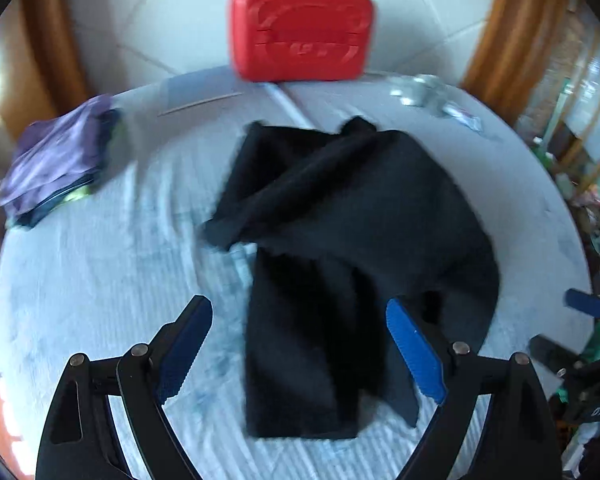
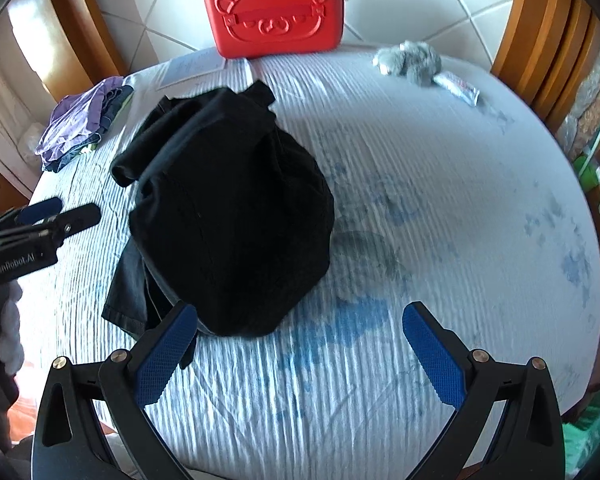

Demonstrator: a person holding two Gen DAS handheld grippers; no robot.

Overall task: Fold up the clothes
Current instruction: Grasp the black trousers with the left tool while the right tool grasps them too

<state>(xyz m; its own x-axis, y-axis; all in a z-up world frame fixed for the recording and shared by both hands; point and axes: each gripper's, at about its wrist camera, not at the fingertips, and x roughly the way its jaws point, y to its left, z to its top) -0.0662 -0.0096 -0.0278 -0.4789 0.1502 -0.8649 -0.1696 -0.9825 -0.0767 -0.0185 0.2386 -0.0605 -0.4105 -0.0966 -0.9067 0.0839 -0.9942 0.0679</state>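
1. Ahead of your left gripper (image 1: 300, 344) and off to its left, the stack (image 1: 55, 160) of folded clothes marks where finished pieces sit.
2. That gripper's jaws stand apart, empty; the black garment (image 1: 340, 240) lies bunched straight ahead between them. Judge by its layers where a clean edge runs before you pinch.
3. Your right gripper (image 2: 300, 344) is spread too, holding nothing; the garment lies ahead, leftward. Take one layer only, lest it drag.

A bed (image 2: 440, 208) with a pale blue ribbed sheet fills the room. Behind it stands a white quilted headboard (image 2: 412, 4) framed by curved wooden posts (image 2: 540, 28). Bright daylight enters at the left, and cluttered shelves (image 1: 588, 92) line the right side
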